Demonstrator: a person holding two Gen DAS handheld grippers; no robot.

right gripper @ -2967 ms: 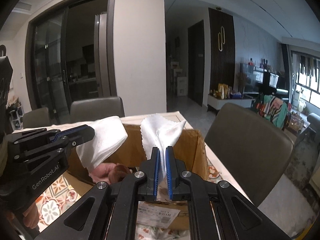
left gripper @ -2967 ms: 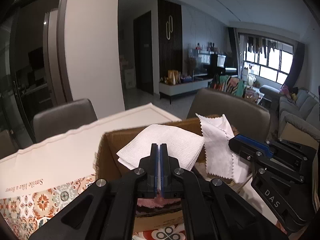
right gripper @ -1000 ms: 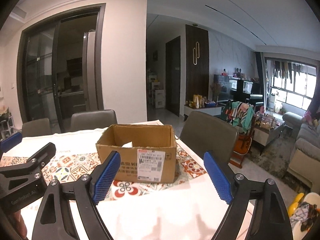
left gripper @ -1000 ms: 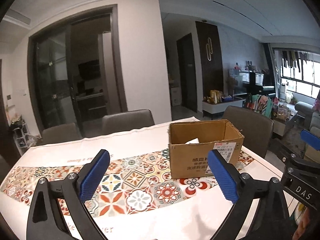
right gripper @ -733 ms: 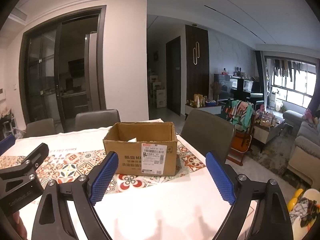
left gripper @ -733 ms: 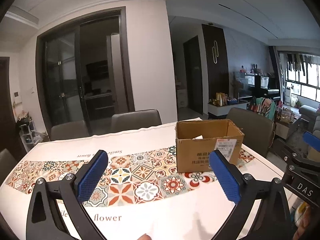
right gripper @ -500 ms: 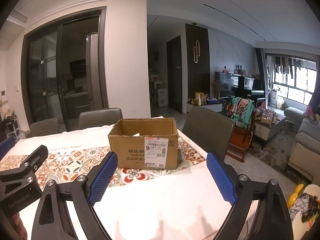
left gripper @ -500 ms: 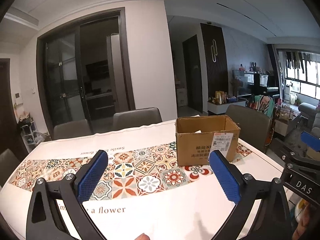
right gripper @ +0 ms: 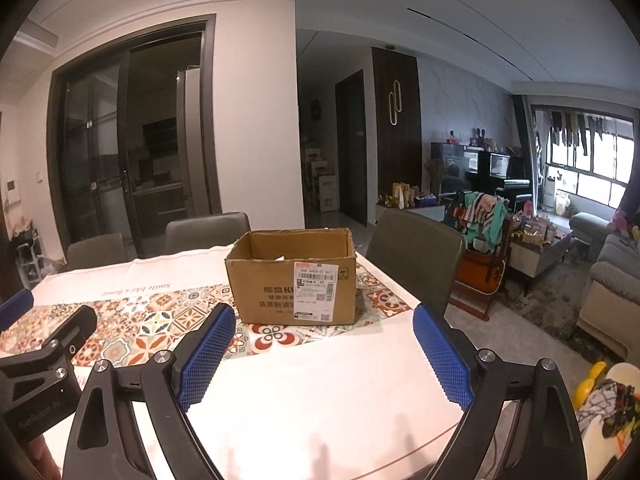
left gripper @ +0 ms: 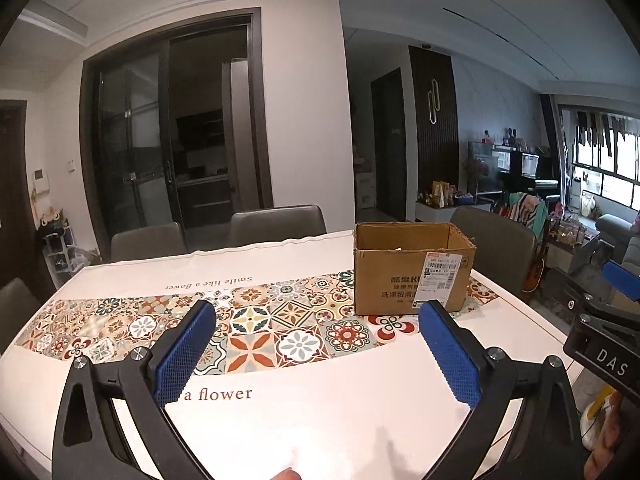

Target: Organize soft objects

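A brown cardboard box (left gripper: 412, 270) with a white shipping label stands on the patterned cloth of the table (left gripper: 320, 396); in the right wrist view the box (right gripper: 294, 280) sits straight ahead. A white corner of cloth (right gripper: 280, 258) peeks over the box's inner rim; the rest of its contents are hidden. My left gripper (left gripper: 318, 348) is open and empty, well back from the box. My right gripper (right gripper: 322, 350) is also open and empty, likewise short of the box. Each gripper shows at the edge of the other's view.
Grey chairs (left gripper: 276, 220) stand along the table's far side, and one chair (right gripper: 416, 256) stands at its right end. A tiled pattern band (left gripper: 248, 320) runs across the cloth. A sofa (right gripper: 612, 276) and living-room clutter lie to the right.
Three seconds ago both grippers were shut on white cloths over the box. Both now stand open and empty. Over the last second both drew back, so the box looks smaller.
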